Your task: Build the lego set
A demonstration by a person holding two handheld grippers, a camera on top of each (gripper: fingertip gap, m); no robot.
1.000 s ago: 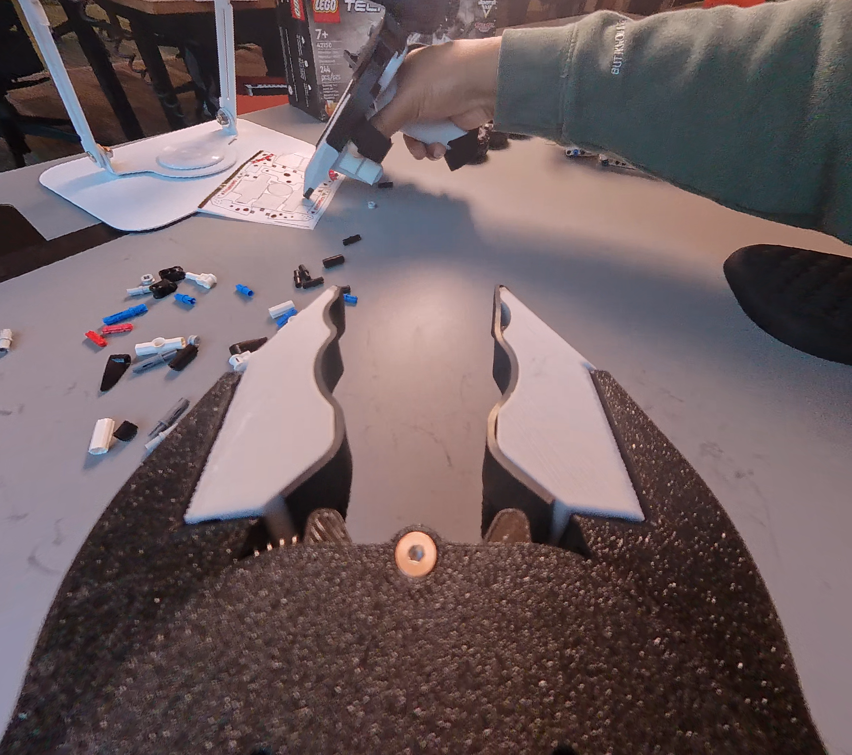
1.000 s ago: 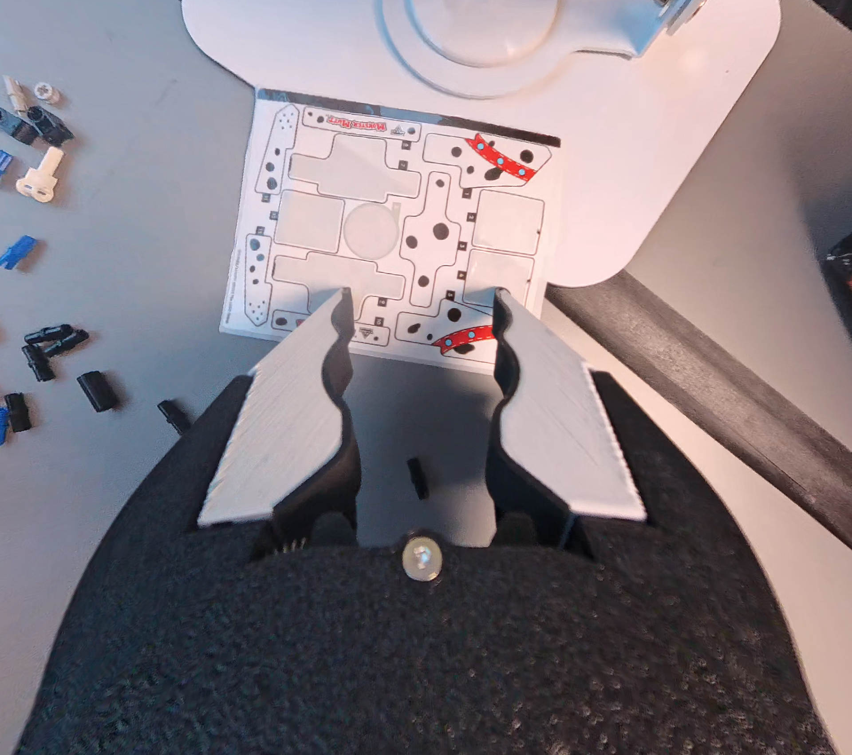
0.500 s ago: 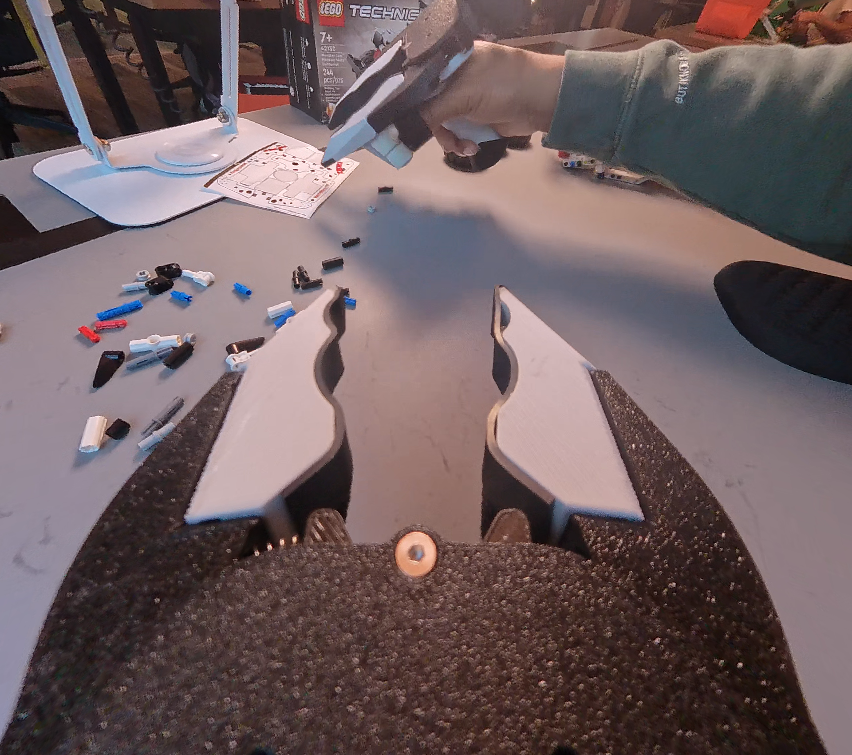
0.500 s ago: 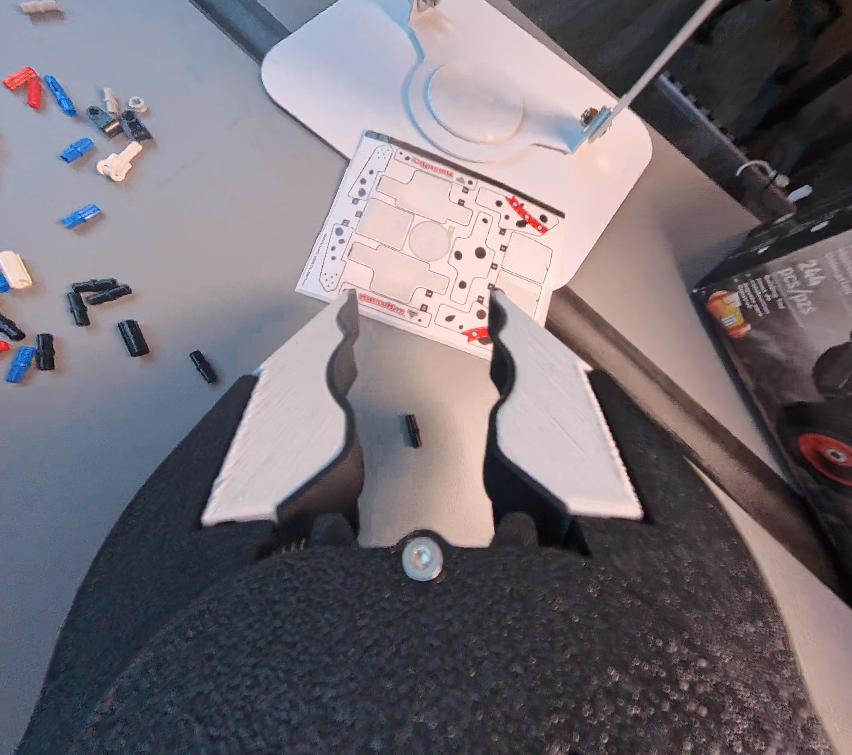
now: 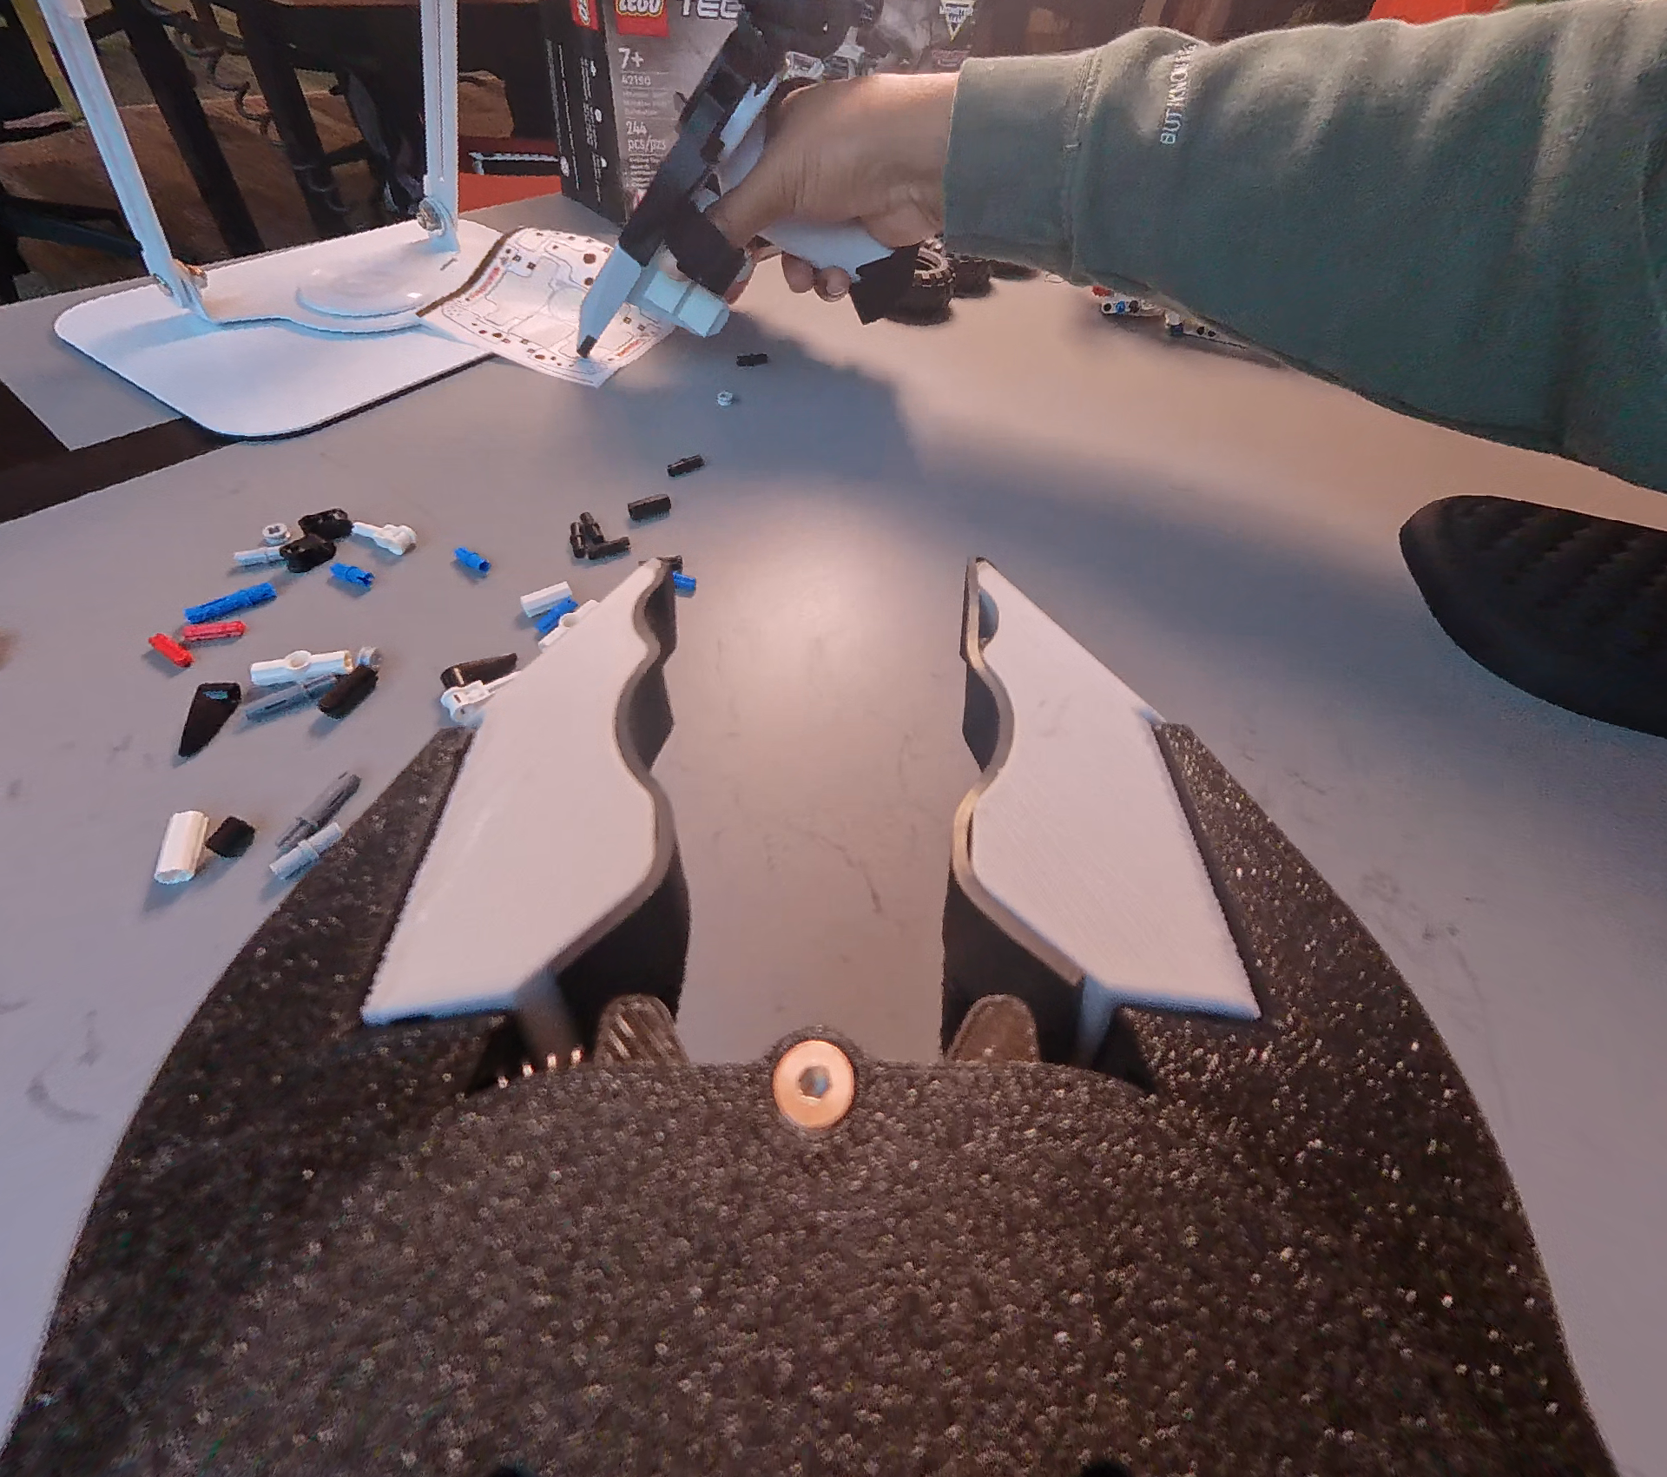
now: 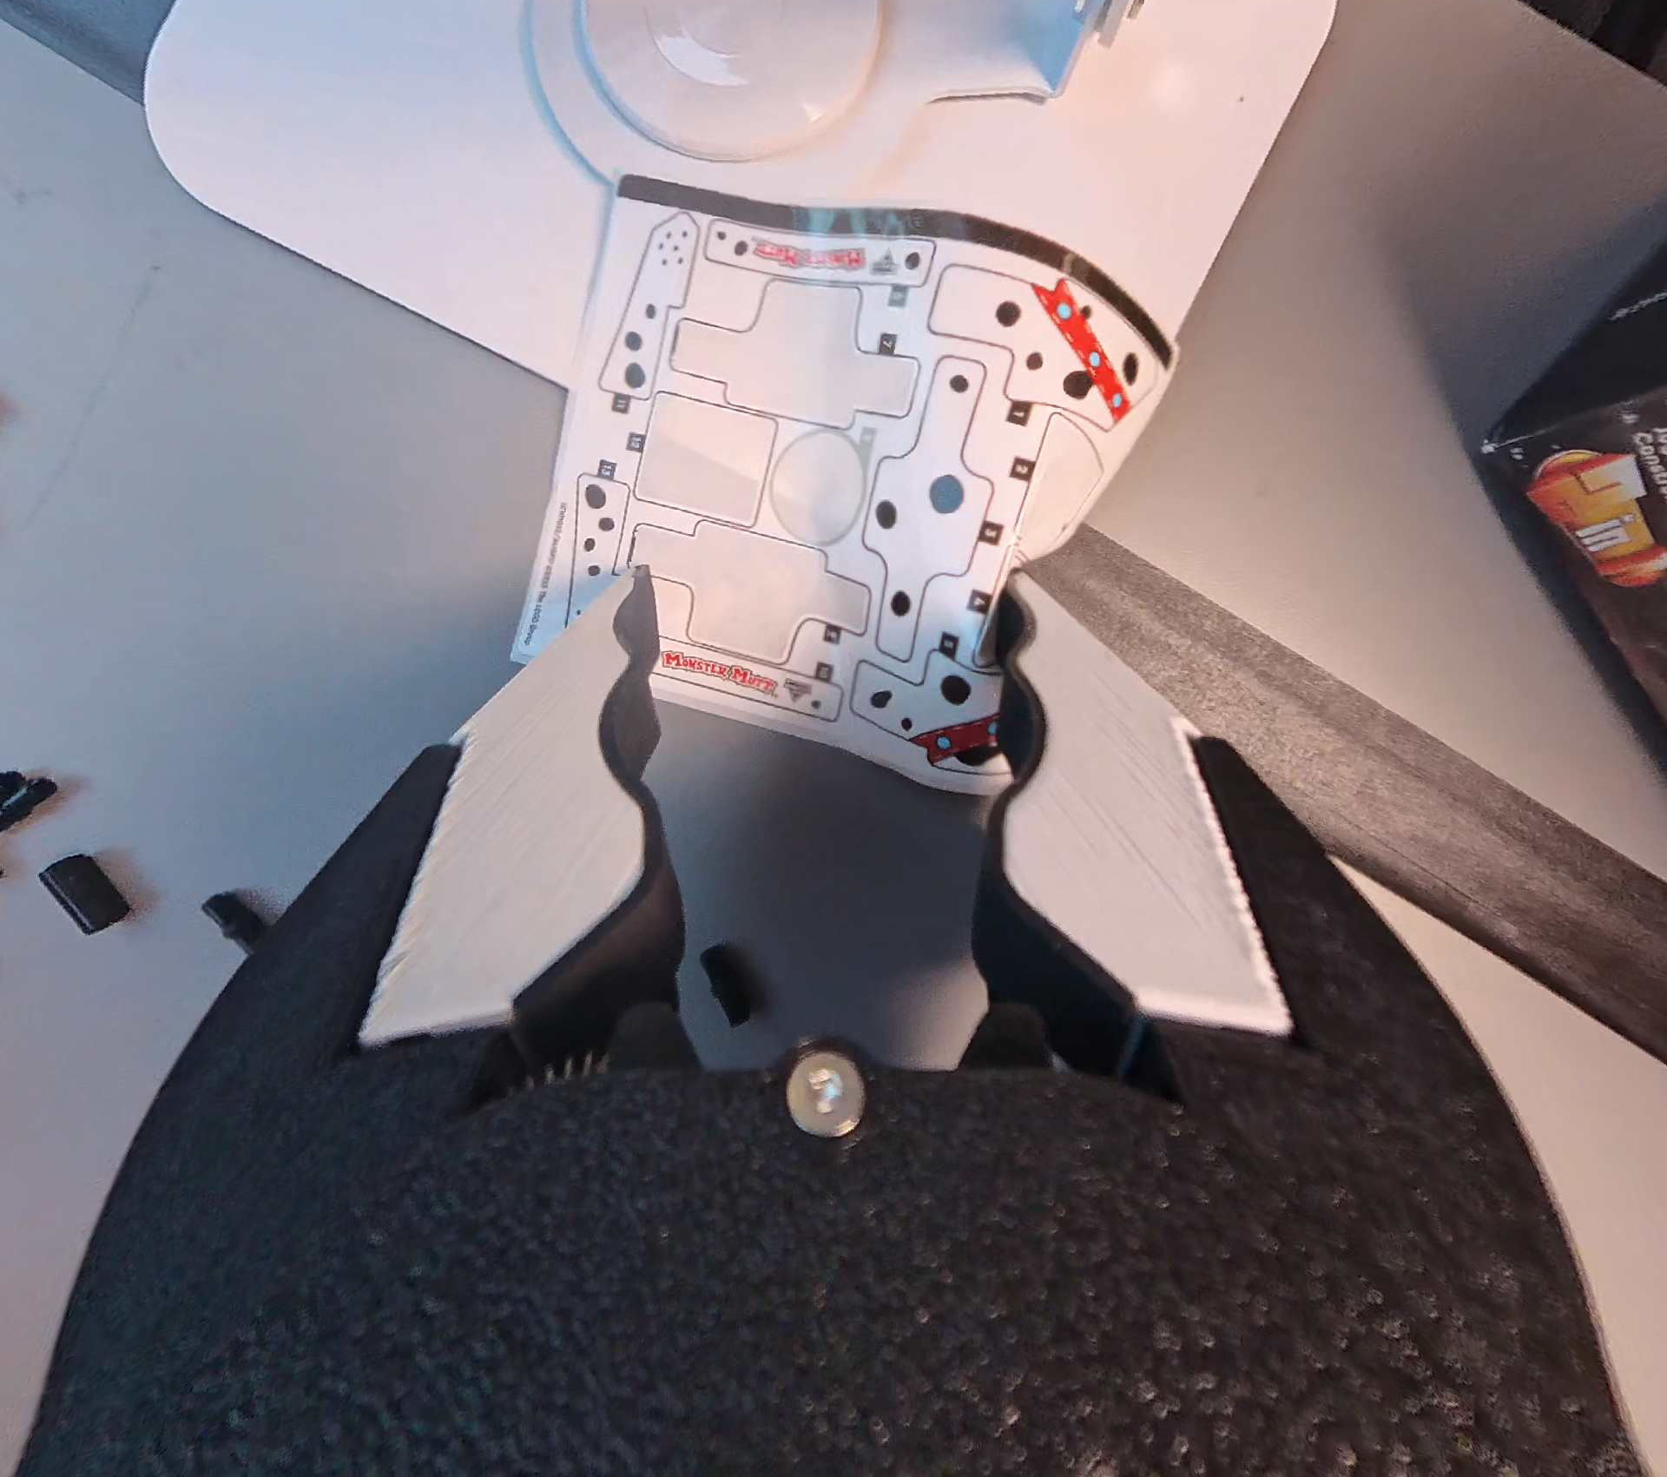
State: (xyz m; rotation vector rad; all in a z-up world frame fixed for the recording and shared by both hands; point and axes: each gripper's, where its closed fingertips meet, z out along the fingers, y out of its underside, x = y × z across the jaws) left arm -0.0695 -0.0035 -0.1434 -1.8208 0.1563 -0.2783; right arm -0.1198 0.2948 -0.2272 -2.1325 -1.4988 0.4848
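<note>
loose lego pieces [image 5: 298, 649] lie scattered on the grey table [image 5: 1037, 532] at 10 o'clock of the left gripper [image 5: 816, 577], which hovers wide open and empty. the right gripper [image 6: 816, 595], also wide open and gripping nothing, has its tips at the near edge of the sticker sheet [image 6: 812, 459]. that sheet overlaps the white stand base [image 6: 361, 35] at its 12 o'clock, and one small black pin [image 6: 726, 983] lies between the fingers.
</note>
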